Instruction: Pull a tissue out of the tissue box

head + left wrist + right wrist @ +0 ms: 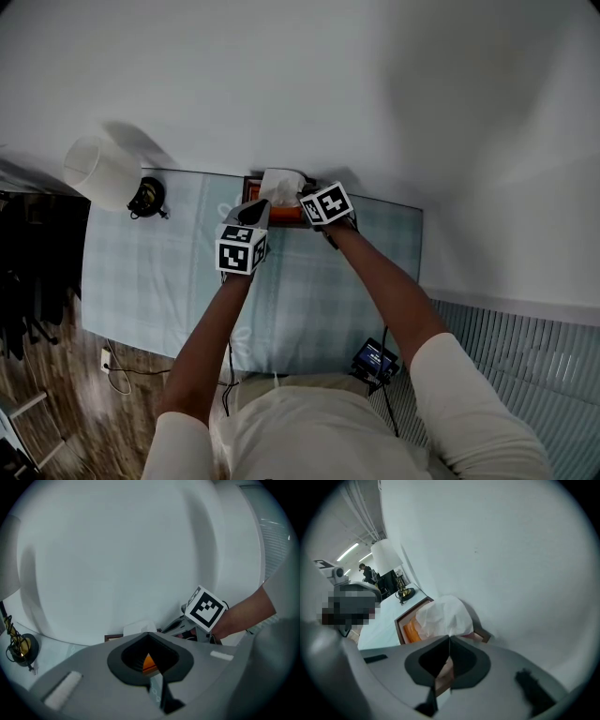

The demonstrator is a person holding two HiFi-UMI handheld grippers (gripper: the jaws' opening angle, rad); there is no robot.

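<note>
Head view: we note the tissue box (272, 214) at the far edge of the table (141, 281), against the wall (375, 94), its long axis running left to right along that wall. A white tissue (281, 185) stands up out of its top. The left gripper (260, 212) sits at the box's near left, the right gripper (305, 199) at the tissue's right side. A lamp (103, 172) stands well apart to the left.

Left gripper view: the left gripper (149, 634) has its jaws closed tip to tip, with nothing between them; orange box shows through the gap behind the tips.

Right gripper view: the right gripper (450, 639) is likewise closed. The tissue (443, 615) bulges upward just beyond the tips, and we see none caught. The tissue box (408, 629) shows an orange inside within a dark frame.
</note>
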